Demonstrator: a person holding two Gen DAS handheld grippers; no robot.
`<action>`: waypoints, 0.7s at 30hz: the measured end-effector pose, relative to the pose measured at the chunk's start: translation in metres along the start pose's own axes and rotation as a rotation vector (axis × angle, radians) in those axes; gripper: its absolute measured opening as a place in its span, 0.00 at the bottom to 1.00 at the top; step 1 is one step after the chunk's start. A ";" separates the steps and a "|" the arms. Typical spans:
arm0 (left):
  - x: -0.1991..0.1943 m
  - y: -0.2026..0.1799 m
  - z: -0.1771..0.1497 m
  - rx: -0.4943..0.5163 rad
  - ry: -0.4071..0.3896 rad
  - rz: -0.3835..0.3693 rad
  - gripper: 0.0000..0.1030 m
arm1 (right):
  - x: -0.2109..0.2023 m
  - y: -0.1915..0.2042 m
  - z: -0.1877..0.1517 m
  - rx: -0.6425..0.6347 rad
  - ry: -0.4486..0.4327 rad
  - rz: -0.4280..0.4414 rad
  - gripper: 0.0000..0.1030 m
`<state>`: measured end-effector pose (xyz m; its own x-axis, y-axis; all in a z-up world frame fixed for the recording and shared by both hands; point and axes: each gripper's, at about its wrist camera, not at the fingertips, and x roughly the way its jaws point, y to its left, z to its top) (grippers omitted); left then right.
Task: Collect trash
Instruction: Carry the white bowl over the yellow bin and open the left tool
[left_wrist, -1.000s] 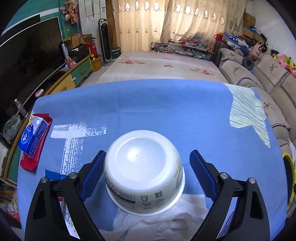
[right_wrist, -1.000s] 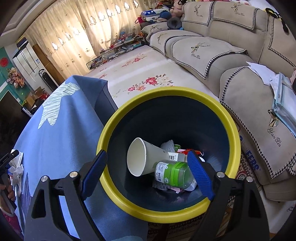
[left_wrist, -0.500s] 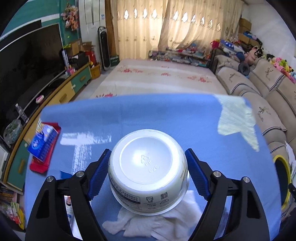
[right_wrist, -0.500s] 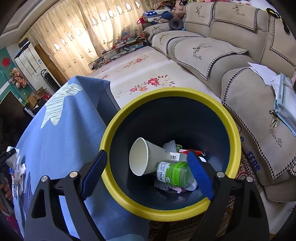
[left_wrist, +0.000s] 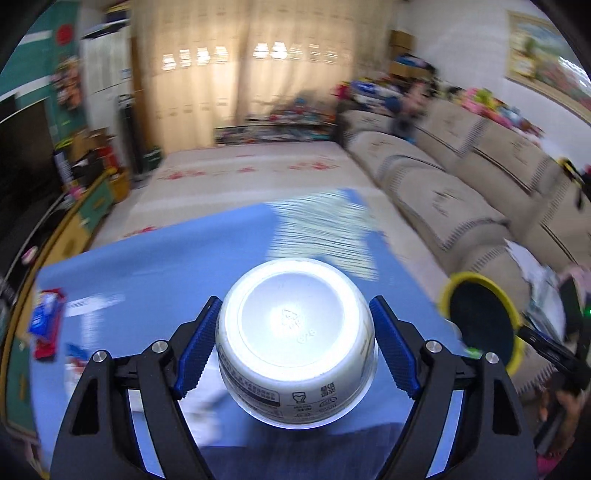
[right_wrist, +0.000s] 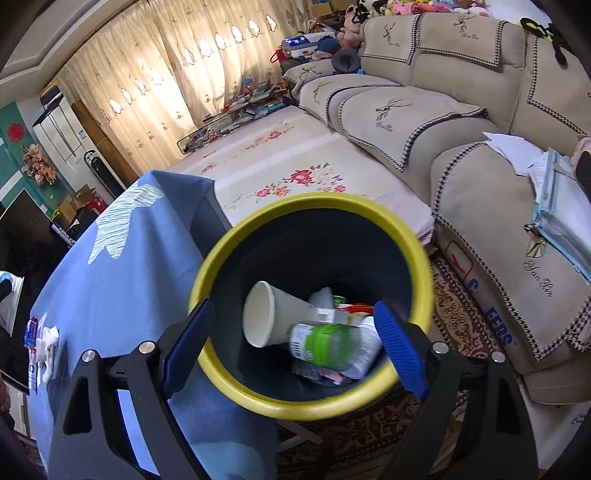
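Note:
A white plastic bowl (left_wrist: 295, 332) hangs upside down above the blue tablecloth (left_wrist: 166, 258), its base facing the camera. My left gripper (left_wrist: 295, 306) is shut on it, both blue pads pressed against its sides. The dark bin with a yellow rim (left_wrist: 448, 291) stands to the right, beyond the table edge. In the right wrist view my right gripper (right_wrist: 293, 306) is open over that bin (right_wrist: 310, 201), with nothing between its fingers. Inside the bin lie a paper cup (right_wrist: 266, 317), a green-labelled bottle (right_wrist: 325, 341) and other scraps.
A crumpled white tissue (right_wrist: 48, 339) and small wrappers lie on the table's left part. A red and blue packet (left_wrist: 46, 325) sits near the table's left edge. A beige sofa (right_wrist: 480, 147) runs along the right, close behind the bin. Patterned rug under the bin.
The left gripper's pads closed onto the bowl, lifted it off the tissue and swung it right, bringing the bin into view. The right gripper drew back a little from the bin.

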<state>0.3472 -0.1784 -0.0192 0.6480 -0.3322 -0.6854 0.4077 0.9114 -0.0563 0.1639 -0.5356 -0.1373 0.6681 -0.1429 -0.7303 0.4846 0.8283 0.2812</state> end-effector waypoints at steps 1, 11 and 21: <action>0.002 -0.013 -0.001 0.016 0.007 -0.023 0.77 | -0.003 -0.006 -0.001 0.004 -0.002 -0.008 0.81; 0.062 -0.188 -0.007 0.221 0.115 -0.255 0.77 | -0.037 -0.063 0.006 0.053 -0.054 -0.077 0.81; 0.131 -0.296 -0.006 0.300 0.195 -0.331 0.78 | -0.067 -0.095 0.007 0.078 -0.084 -0.137 0.81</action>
<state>0.3073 -0.4906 -0.0966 0.3314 -0.5142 -0.7910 0.7572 0.6452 -0.1022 0.0765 -0.6082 -0.1106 0.6361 -0.2986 -0.7115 0.6140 0.7543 0.2325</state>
